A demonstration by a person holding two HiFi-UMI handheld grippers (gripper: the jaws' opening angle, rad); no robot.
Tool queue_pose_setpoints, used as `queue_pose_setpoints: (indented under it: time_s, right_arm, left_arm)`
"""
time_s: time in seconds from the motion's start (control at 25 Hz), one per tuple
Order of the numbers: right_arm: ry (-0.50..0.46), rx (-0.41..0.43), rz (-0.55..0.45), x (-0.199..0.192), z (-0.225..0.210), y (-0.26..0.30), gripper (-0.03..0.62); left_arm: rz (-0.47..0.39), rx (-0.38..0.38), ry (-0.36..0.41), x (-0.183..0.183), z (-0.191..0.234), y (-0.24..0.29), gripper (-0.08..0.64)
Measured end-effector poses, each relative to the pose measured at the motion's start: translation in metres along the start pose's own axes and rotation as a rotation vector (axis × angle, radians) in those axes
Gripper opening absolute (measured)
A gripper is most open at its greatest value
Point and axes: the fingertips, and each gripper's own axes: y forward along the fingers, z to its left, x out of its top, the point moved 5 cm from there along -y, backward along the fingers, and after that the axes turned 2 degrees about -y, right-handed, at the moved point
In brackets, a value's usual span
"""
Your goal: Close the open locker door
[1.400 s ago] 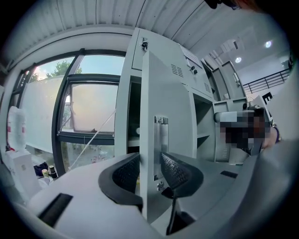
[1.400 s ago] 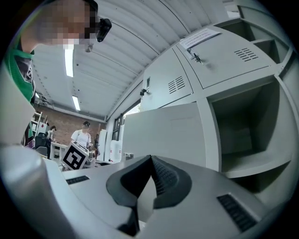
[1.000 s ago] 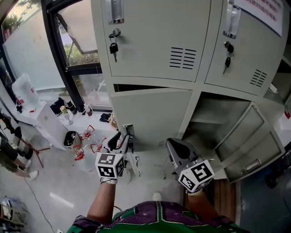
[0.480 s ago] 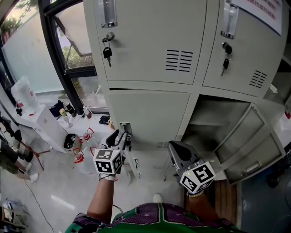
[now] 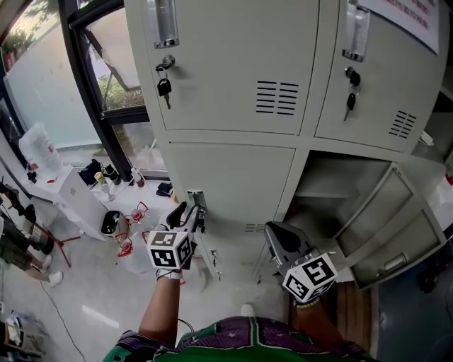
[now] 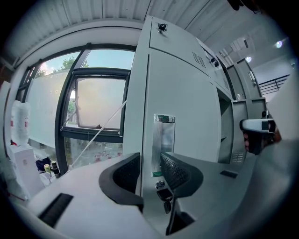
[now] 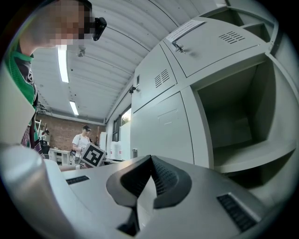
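The locker door is at the lower left of the grey bank and lies flush, or very nearly, with its frame. I can't tell from here whether the latch has caught.

Closest to me is the person's green patterned top, cut off by the bottom edge, with both forearms reaching out from it. The hands are mostly hidden behind the marker cubes.

The right gripper hangs low, clear of the cabinet. Its jaws are pressed together at the tips with nothing between them.

The left gripper is up against the door's handle side. Its jaws stand partway apart astride the door's left edge and the pads look tight on it, though they mask the contact itself. Just past the right pad is the metal handle plate. Below it a key sits in the lock, half covered by that jaw.

To the right, a second door hangs wide open from a shadowed compartment, its outer corner running close to the picture's edge. Above, the two upper doors are shut, each with a key dangling from its lock. A notice at the top right is cut off, its red print too small to read.

Off to the left, below the window, there are bottles and red bits on the floor, too small to identify.
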Motion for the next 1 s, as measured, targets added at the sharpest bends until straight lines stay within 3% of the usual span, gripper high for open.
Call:
queue_pose_setpoints:
  time_s: [0.36,0.6,1.0]
  right_arm:
    - [-0.003,0.01,0.002,-0.005,-0.004,0.0,0.008]
    - [0.01,-0.002,0.005,-0.007,-0.008,-0.001,0.008]
    - [0.011,0.01,0.012,-0.01,-0.007,0.006,0.008]
  left_arm:
    - [-0.013,-0.04,-0.022,-0.001,0.004,0.003,0.162]
    - [-0.033,-0.147,-0.146,-0.005,0.008,-0.001,0.181]
    - [-0.082,-0.113,-0.101,0.015,0.009,-0.01,0.179]
